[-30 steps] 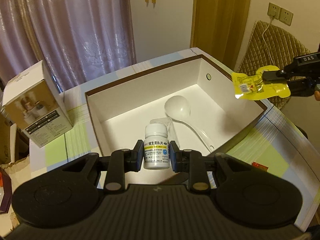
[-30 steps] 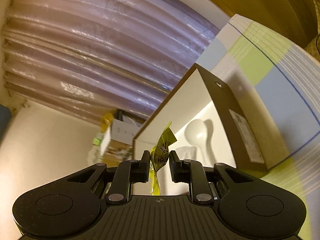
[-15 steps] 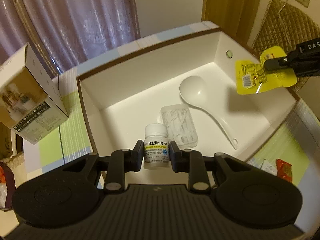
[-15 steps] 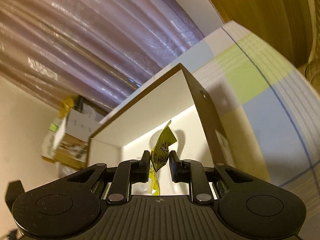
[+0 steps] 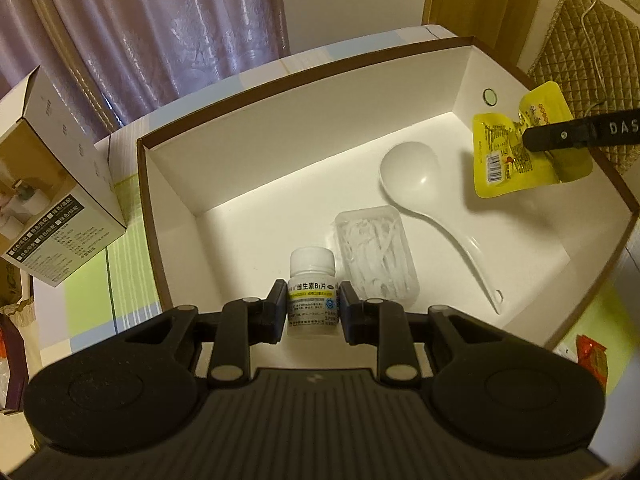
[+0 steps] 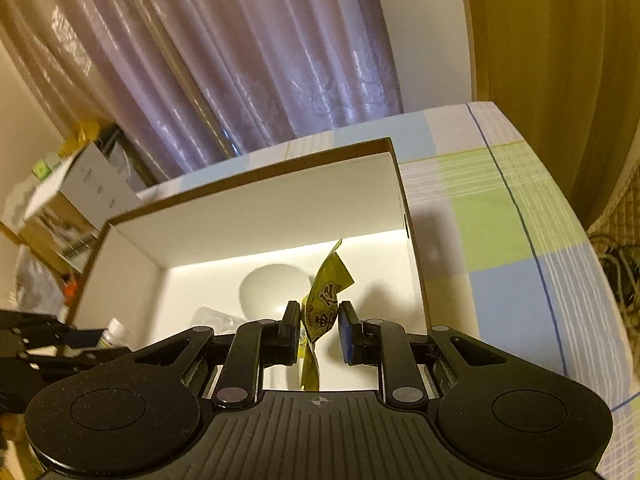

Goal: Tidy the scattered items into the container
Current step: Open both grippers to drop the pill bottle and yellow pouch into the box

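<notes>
My left gripper (image 5: 313, 312) is shut on a white pill bottle (image 5: 312, 280) with a yellow and blue label, held upright over the near side of the container. The container (image 5: 280, 80) is a white box with a brown rim. In it lie a white spoon (image 5: 416, 176) and a clear case of floss picks (image 5: 376, 256). My right gripper (image 6: 319, 328) is shut on a crumpled yellow packet (image 6: 324, 304), which hangs above the box's right part (image 5: 524, 144). The spoon (image 6: 276, 288) shows behind the packet. The left gripper (image 6: 60, 344) appears at lower left.
A tall cardboard product box (image 5: 52, 200) stands on the checked tablecloth (image 5: 124, 280) left of the container. A red snack packet (image 5: 592, 356) lies on the cloth at the right. Curtains hang behind the table, and a quilted cushion (image 5: 588, 60) is at far right.
Both grippers moved forward over the box. The bottle now sits above the box floor near the floss case, and the yellow packet has come in from beyond the right wall.
</notes>
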The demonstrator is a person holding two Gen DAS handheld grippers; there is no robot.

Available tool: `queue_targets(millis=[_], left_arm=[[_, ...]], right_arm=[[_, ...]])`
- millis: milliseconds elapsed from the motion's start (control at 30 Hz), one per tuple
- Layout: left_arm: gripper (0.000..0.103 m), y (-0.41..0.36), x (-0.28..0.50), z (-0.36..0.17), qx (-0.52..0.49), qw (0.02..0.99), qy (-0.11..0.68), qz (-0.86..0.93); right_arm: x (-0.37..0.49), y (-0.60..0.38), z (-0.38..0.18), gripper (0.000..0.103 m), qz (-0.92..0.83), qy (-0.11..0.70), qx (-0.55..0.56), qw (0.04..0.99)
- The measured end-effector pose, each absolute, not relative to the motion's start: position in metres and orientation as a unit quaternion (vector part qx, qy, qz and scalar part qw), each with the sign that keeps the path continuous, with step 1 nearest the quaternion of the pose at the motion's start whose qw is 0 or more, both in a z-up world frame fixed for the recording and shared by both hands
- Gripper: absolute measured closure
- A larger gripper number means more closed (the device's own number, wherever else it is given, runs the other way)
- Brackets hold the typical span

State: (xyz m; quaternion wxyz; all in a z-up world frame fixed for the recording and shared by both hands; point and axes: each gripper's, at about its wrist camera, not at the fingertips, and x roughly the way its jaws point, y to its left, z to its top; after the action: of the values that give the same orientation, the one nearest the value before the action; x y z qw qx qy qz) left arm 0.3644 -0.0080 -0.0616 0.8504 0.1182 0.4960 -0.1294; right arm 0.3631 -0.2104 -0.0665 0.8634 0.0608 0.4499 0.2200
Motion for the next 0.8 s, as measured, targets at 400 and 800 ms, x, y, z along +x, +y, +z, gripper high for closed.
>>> queue_targets(millis=[400,800], left_arm=[[0.080,-0.014,0.384,-0.074,0.141,0.847,0.500,-0.108],[0.066,-0.013,0.382,-0.072,0.146,0.850,0.496,-0.103]], right_arm=[[0.375,-0.198,-0.074,0.081,0.223,0.459,0.052,0.858],[0.375,-0.193,-0.074,0.080,0.233,0.459,0.052,0.855]])
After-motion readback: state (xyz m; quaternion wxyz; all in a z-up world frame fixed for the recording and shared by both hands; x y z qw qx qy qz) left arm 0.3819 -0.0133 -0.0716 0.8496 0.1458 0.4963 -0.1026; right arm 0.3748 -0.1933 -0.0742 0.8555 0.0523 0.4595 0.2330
